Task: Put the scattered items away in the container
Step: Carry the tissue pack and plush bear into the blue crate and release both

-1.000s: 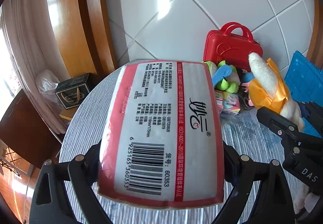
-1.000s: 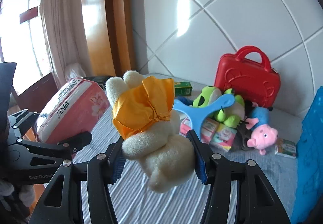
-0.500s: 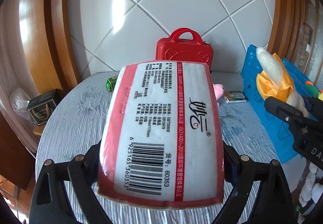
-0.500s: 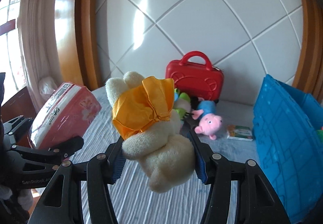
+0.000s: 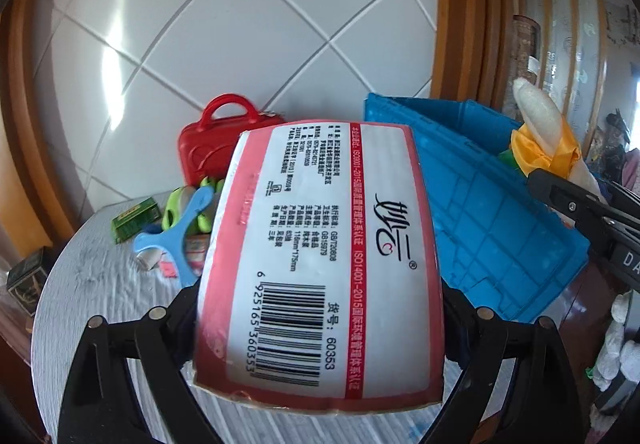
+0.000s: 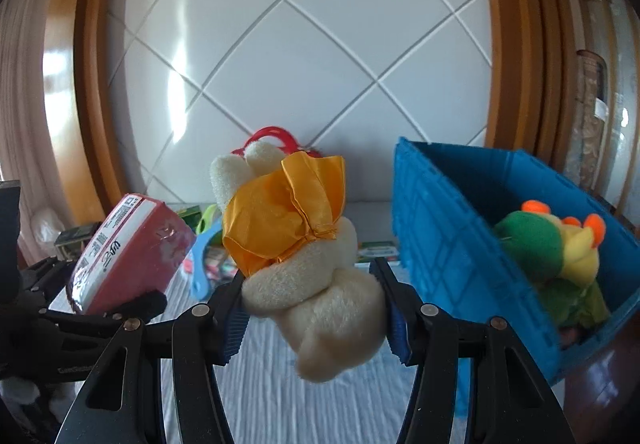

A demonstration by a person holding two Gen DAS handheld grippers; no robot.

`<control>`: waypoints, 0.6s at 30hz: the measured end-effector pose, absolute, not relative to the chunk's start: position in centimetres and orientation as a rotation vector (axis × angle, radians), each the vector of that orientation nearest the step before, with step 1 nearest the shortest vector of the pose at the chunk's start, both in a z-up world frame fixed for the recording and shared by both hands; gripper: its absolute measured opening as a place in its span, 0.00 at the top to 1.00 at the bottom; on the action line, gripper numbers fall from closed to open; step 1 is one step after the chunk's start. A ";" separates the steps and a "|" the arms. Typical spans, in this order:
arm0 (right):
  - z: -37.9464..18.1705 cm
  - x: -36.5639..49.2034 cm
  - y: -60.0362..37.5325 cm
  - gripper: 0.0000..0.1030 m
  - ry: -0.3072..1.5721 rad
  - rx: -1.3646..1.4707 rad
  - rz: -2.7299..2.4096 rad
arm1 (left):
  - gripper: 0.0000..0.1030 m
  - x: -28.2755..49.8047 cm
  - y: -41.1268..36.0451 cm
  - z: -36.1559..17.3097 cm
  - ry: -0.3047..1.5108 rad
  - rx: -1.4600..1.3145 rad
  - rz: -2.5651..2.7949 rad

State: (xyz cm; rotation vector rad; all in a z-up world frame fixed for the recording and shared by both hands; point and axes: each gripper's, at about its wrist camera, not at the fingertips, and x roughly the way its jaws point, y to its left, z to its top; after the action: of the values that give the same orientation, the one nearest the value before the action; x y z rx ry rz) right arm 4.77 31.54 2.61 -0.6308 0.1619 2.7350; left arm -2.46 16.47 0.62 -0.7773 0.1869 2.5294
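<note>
My left gripper (image 5: 320,324) is shut on a red-and-white tissue pack (image 5: 320,260) and holds it above the table; the pack also shows in the right wrist view (image 6: 128,252). My right gripper (image 6: 316,320) is shut on a cream plush toy with an orange cloth (image 6: 304,244), held in the air left of the blue crate (image 6: 448,244). The plush also shows in the left wrist view (image 5: 544,139), over the crate (image 5: 492,211). A green and yellow plush (image 6: 552,252) lies inside the crate.
On the striped tablecloth (image 5: 88,300) at the back lie a red toy case (image 5: 212,151), a light blue plastic piece (image 5: 176,240), a green toy (image 5: 180,203), a green box (image 5: 134,219) and small packets. A tiled wall stands behind.
Both grippers have swung right with their loads. The blue crate now sits close ahead, and the plush has come up beside and over its rim.
</note>
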 end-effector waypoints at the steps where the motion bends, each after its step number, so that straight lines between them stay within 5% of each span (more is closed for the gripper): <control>1: 2.9 5.8 33.6 0.45 0.163 -0.612 2.721 | 0.10 -2.0 18.9 1.2 0.184 -0.756 2.506; 11: 3.0 14.6 53.6 0.45 0.181 -0.609 2.555 | 0.10 2.5 43.8 2.7 0.214 -0.725 2.326; 18: 1.1 17.3 61.8 0.45 0.246 -0.640 2.521 | 0.08 3.0 52.4 1.2 0.309 -0.787 2.319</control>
State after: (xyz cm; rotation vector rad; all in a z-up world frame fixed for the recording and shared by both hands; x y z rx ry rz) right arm 17.33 61.77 1.08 -0.6396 0.2461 2.5206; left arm 2.98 52.38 1.22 -0.7871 0.3095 2.3193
